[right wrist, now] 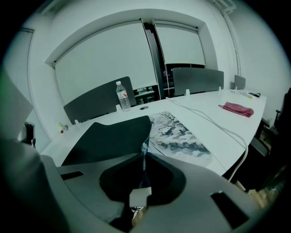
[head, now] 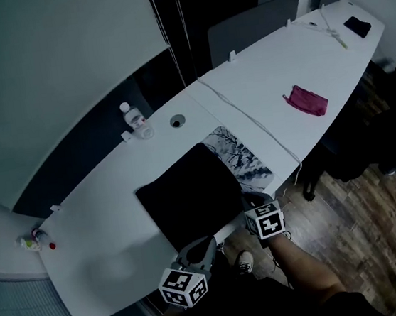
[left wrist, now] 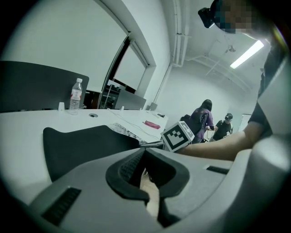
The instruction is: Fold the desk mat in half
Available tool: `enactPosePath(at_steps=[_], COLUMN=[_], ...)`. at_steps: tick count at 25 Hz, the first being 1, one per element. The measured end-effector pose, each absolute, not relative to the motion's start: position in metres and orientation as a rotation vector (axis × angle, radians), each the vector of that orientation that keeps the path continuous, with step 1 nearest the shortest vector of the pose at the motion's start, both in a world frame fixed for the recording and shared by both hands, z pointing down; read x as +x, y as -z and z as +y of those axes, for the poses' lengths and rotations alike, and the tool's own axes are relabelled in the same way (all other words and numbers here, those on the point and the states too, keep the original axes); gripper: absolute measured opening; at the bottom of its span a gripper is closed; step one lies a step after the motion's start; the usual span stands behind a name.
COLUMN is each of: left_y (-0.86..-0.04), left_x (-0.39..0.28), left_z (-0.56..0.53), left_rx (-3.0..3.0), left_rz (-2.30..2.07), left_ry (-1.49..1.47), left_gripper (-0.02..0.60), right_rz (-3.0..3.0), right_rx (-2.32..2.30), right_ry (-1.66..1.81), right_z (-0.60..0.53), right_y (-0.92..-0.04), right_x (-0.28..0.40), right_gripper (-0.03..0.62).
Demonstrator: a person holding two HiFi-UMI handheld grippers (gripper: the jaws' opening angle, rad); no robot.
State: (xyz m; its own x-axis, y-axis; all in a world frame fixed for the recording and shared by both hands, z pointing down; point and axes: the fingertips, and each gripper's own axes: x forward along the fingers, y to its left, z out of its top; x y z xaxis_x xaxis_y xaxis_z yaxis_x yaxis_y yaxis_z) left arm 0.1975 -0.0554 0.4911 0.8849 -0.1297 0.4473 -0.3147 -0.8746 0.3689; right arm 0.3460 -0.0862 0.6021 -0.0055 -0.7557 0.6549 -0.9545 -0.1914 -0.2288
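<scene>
One long white table, one desk mat lying near its front edge. Mat is half turned over: black underside faces up across the left part, and a strip of the printed face, a snowy tree scene, lies flat and uncovered to its right. Two grippers, both at the mat's near edge. Left gripper: jaws pressed together, black flap running into them, near left corner pinched. Right gripper: jaws nearly together on the thin mat edge, which stands on end between the pads; it holds the near right end of the raised flap. Flap lifts off the table at the grip and sags back down toward the far side. Elsewhere on the table: one water bottle beside one round cable hole, one white cable running past the mat's right side, one pink cloth well apart to the right, one black object at the far end. Two people stand in the background.
</scene>
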Motion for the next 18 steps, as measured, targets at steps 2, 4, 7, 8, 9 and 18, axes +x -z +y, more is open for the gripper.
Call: enactPosePath(at_steps=[2,4,7,8,9,18], left_y=[-0.492,-0.493,-0.496,-0.497,-0.498,-0.504], left_x=[0.205,0.214,0.226,0.229,0.232,0.257], left_z=[-0.061,-0.067,-0.072,-0.072,-0.073,-0.082], left_rx=[2.618,2.620,2.621,2.621,2.620,2.615], left_rz=[-0.285,-0.247,-0.195,-0.181,-0.170,-0.075], left_ry=[-0.589,-0.592,-0.601,-0.607,-0.612,-0.664], left_gripper=[0.006,0.006,0.006,0.006,0.006,0.006], right_rz=[-1.756,-1.731,-1.692,-1.680,-1.669,-1.592], right_rx=[2.014,2.038,2.075,2.085,2.094,2.156], right_ry=[-1.009,-1.016,-1.033,-1.042,-1.051,-1.103], right_z=[-0.085,-0.085,-0.085,-0.084,-0.084,-0.079], right_y=[-0.602,-0.602,-0.606,-0.608,-0.610,-0.618], right_x=[0.354,0.362,0.376,0.380,0.384,0.409], right_gripper=[0.040,0.040,0.040,0.040,0.040,0.040])
